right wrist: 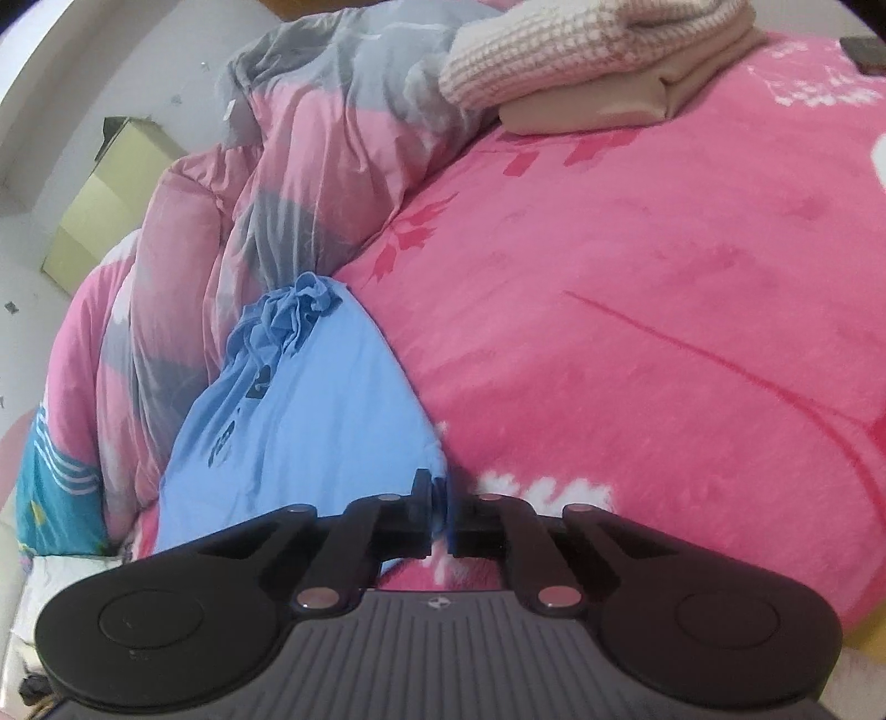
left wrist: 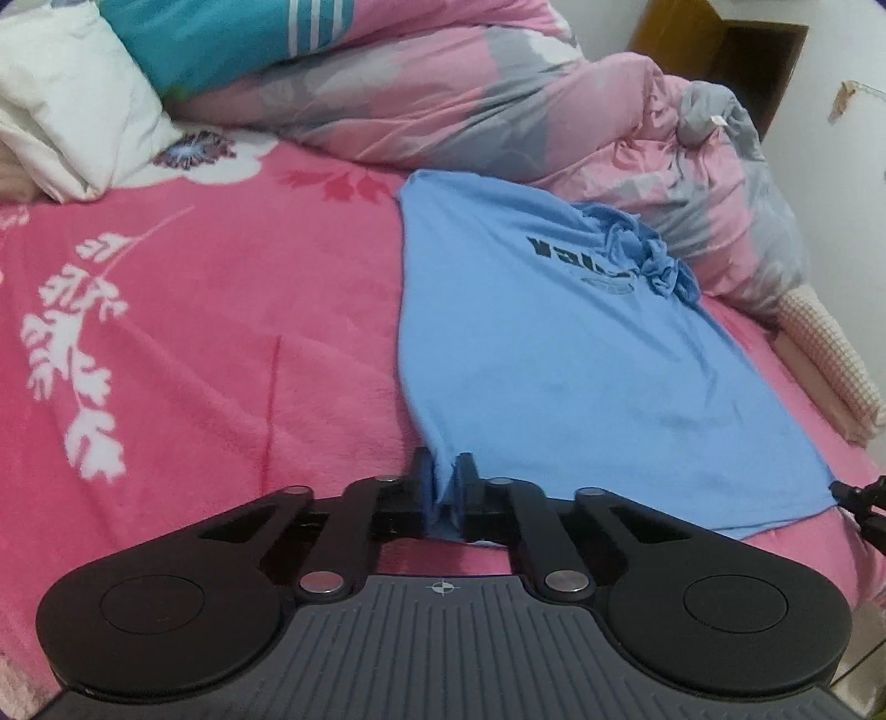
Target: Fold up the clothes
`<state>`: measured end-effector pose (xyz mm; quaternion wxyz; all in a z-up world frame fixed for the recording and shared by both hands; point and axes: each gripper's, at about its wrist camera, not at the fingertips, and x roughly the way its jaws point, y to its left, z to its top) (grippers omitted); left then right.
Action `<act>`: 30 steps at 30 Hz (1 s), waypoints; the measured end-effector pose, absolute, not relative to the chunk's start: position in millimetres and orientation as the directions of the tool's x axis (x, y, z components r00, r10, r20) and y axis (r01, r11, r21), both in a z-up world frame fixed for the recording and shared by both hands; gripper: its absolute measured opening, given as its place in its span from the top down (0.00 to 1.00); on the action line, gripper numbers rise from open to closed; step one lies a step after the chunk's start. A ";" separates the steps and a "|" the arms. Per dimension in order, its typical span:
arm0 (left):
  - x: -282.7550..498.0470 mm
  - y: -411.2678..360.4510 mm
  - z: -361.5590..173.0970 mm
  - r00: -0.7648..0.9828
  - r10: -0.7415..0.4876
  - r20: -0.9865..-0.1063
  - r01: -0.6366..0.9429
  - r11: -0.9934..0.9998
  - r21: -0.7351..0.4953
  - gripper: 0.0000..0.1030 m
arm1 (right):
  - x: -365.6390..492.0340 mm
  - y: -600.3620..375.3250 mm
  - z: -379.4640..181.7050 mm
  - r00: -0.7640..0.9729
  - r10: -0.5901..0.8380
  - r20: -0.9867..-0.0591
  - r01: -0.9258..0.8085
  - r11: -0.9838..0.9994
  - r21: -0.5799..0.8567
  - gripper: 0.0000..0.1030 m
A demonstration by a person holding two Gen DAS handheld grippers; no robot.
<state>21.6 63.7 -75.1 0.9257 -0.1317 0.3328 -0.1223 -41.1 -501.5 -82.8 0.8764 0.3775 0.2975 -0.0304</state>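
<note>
**user_a:** Blue tee (left wrist: 581, 354) spread along the right side of the pink fleece blanket (left wrist: 210, 332), printed side up, far end nudged against the rumpled pink-and-grey duvet (left wrist: 443, 105). In the left wrist view the left gripper (left wrist: 446, 490) is clenched on the near hem corner, with cloth bunched between its pads. Why pinch there?

**user_b:** My guess is that a corner gives you control of the whole edge, so the fabric lifts as a sheet instead of a wad. The collar end is scrunched up (that crumpled knot by the lettering), so it isn't lying properly flat anyway.

**user_a:** Right wrist view: the right gripper (right wrist: 440, 512) is also closed on blue fabric, at the other near corner by the look of it. From there the tee (right wrist: 310, 421) runs away toward the duvet (right wrist: 266, 183). There's a folded waffle-knit piece (right wrist: 581, 50) sitting on a beige one at the far edge.

**user_b:** Both hem corners held, then. That fits either straightening it out or carrying the hem up over the chest. Can't tell which from this.
</note>
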 end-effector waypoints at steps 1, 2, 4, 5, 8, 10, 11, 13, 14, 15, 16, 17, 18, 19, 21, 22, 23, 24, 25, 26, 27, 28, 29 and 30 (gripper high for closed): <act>18.1 64.8 -71.9 0.755 -0.316 -0.575 0.140 0.934 -0.329 0.97 | -44.4 -502.8 -79.5 0.828 0.171 -0.535 0.274 0.708 0.650 0.97; 14.2 66.8 -67.6 0.761 -0.320 -0.564 0.142 0.931 -0.337 0.97 | -47.7 -504.1 -76.3 0.834 0.170 -0.525 0.270 0.704 0.657 0.97; 6.0 70.6 -57.8 0.768 -0.339 -0.543 0.148 0.920 -0.364 0.98 | -54.3 -506.6 -69.8 0.846 0.168 -0.506 0.263 0.694 0.670 0.97; 1.8 73.3 -53.3 0.769 -0.350 -0.535 0.155 0.914 -0.375 0.98 | -57.5 -507.8 -66.6 0.852 0.167 -0.496 0.259 0.689 0.677 0.97; -7.9 74.5 -43.4 0.754 -0.376 -0.538 0.175 0.905 -0.388 0.98 | -66.6 -512.0 -58.9 0.859 0.171 -0.483 0.255 0.675 0.692 0.97; -14.8 74.7 -39.1 0.747 -0.386 -0.541 0.190 0.904 -0.383 0.98 | -73.2 -514.1 -55.3 0.858 0.180 -0.481 0.255 0.663 0.704 0.97; -16.8 75.4 -38.2 0.745 -0.389 -0.542 0.192 0.903 -0.383 0.98 | -76.6 -514.7 -53.5 0.858 0.183 -0.480 0.256 0.658 0.708 0.97; -17.1 77.9 -39.6 0.742 -0.387 -0.548 0.184 0.903 -0.389 0.98 | -79.8 -514.5 -52.8 0.853 0.169 -0.495 0.266 0.675 0.688 0.97; -17.3 79.2 -40.3 0.740 -0.386 -0.550 0.179 0.902 -0.392 0.98 | -79.4 -515.5 -54.8 0.848 0.173 -0.501 0.273 0.668 0.692 0.97; -17.5 80.5 -41.0 0.739 -0.386 -0.553 0.175 0.902 -0.395 0.98 | -79.1 -516.6 -56.9 0.843 0.178 -0.507 0.280 0.660 0.697 0.97; -17.6 81.8 -41.7 0.737 -0.385 -0.555 0.170 0.901 -0.398 0.98 | -78.7 -517.7 -59.1 0.839 0.183 -0.513 0.287 0.652 0.702 0.97; -17.8 83.1 -42.4 0.736 -0.384 -0.558 0.166 0.901 -0.401 0.98 | -80.1 -518.1 -57.7 0.842 0.186 -0.507 0.284 0.645 0.709 0.97; -18.1 83.8 -41.9 0.737 -0.383 -0.557 0.165 0.901 -0.401 0.98 | -81.8 -517.4 -54.5 0.847 0.187 -0.498 0.275 0.646 0.712 0.97; -18.5 83.6 -39.8 0.740 -0.383 -0.552 0.170 0.902 -0.398 0.98 | -83.4 -515.8 -50.3 0.853 0.184 -0.489 0.265 0.654 0.708 0.97; -17.6 83.0 -37.9 0.743 -0.379 -0.551 0.174 0.905 -0.388 0.98 | -82.6 -512.4 -44.0 0.857 0.166 -0.488 0.255 0.686 0.681 0.97; -14.7 82.5 -42.0 0.735 -0.374 -0.566 0.166 0.908 -0.385 0.98 | -80.3 -511.7 -44.3 0.853 0.157 -0.497 0.260 0.699 0.667 0.97; -12.6 82.5 -47.2 0.721 -0.375 -0.582 0.157 0.907 -0.391 0.98 | -77.3 -512.4 -48.1 0.844 0.156 -0.513 0.272 0.701 0.659 0.97; -11.2 82.4 -52.2 0.710 -0.375 -0.596 0.149 0.907 -0.393 0.98 | -75.6 -513.8 -52.5 0.836 0.156 -0.525 0.284 0.697 0.659 0.97; -11.3 82.0 -56.3 0.704 -0.372 -0.605 0.145 0.909 -0.390 0.98 | -75.6 -515.3 -57.3 0.829 0.156 -0.536 0.296 0.691 0.660 0.97; -12.2 81.2 -59.6 0.701 -0.366 -0.611 0.144 0.913 -0.382 0.98 | -75.8 -516.9 -62.0 0.822 0.156 -0.547 0.309 0.684 0.660 0.97; -13.3 80.9 -62.1 0.700 -0.361 -0.617 0.142 0.916 -0.375 0.98 | -77.5 -518.1 -65.8 0.820 0.156 -0.551 0.316 0.680 0.662 0.97; -14.5 80.9 -63.6 0.699 -0.355 -0.620 0.141 0.919 -0.367 0.98 | -79.0 -518.4 -67.9 0.818 0.153 -0.554 0.319 0.682 0.658 0.97; -15.2 80.3 -65.1 0.699 -0.348 -0.625 0.142 0.924 -0.355 0.98 | -80.5 -518.6 -70.0 0.816 0.149 -0.558 0.322 0.684 0.655 0.97; -15.2 79.0 -66.8 0.698 -0.343 -0.629 0.149 0.928 -0.341 0.98 | -81.2 -518.6 -71.4 0.816 0.146 -0.560 0.325 0.686 0.651 0.97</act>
